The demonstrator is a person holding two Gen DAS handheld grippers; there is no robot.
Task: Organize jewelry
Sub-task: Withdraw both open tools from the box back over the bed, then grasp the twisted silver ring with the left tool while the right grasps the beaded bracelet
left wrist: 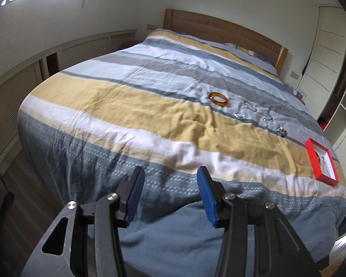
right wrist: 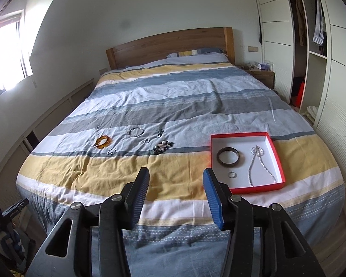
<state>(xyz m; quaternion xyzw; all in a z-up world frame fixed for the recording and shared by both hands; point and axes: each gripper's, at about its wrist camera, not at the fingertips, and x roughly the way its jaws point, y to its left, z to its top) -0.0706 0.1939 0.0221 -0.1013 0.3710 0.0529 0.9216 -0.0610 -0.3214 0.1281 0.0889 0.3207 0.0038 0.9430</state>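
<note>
A red box (right wrist: 276, 154) with a white inside lies on the striped bedspread at the right; it also shows in the left wrist view (left wrist: 310, 152). It holds a dark bangle (right wrist: 228, 160), a small ring (right wrist: 232, 174) and a silver chain (right wrist: 257, 166). Loose on the bed are an amber bangle (right wrist: 102, 141) (left wrist: 219, 99), a thin silver hoop (right wrist: 135, 131), a beaded piece (right wrist: 162, 147) and small silver items (right wrist: 111, 151). My left gripper (left wrist: 170, 173) is open and empty at the bed's foot. My right gripper (right wrist: 176, 175) is open and empty, left of the box.
The bed (right wrist: 173, 92) has a wooden headboard (right wrist: 170, 43). A wardrobe with open shelves (right wrist: 311, 46) stands at the right, with a nightstand (right wrist: 263, 73) beside the bed. Low cabinets (left wrist: 16, 85) and a window (right wrist: 7, 55) line the left wall.
</note>
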